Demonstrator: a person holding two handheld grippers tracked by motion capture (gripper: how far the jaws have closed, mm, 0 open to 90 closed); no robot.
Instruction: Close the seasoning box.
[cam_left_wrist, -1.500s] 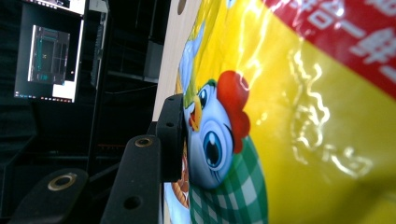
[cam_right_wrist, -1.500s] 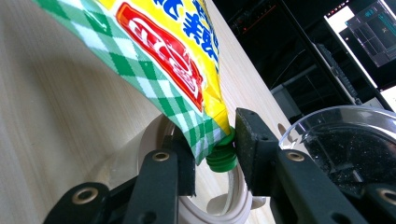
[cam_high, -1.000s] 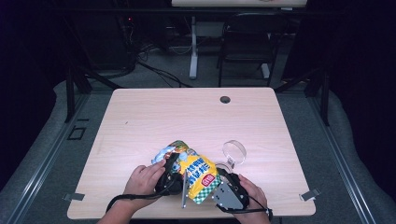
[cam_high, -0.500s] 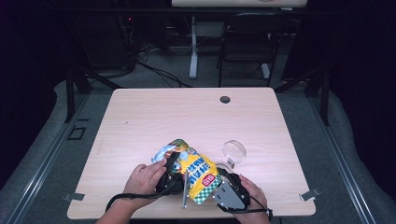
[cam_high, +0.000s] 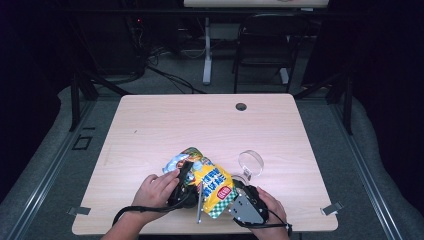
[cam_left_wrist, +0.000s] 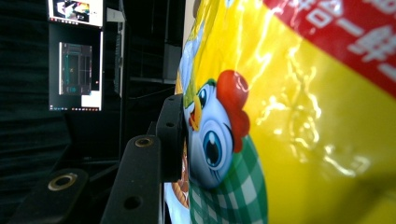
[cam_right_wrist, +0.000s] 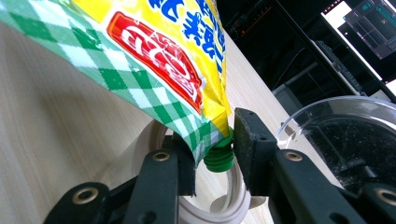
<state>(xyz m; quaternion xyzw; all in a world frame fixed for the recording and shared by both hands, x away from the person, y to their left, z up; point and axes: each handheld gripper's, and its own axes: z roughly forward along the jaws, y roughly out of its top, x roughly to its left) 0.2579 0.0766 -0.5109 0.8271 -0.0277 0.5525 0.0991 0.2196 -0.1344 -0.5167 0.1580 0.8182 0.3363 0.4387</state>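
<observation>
Wooden table (cam_high: 150, 125), left gripper (cam_high: 186, 181) clamped on pouch (cam_high: 212, 185), right gripper (cam_right_wrist: 215, 156) squeezing green cap (cam_right_wrist: 219, 157)

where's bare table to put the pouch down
The far half of the table, from the round hole to the left edge, lies bare. The near edge is crowded: pouch, both hands, clear dish.

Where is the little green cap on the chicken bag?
In the right gripper view, the green cap sits at the bag's lower corner, between the right gripper's jaws, just above a white ring on the table.
</observation>
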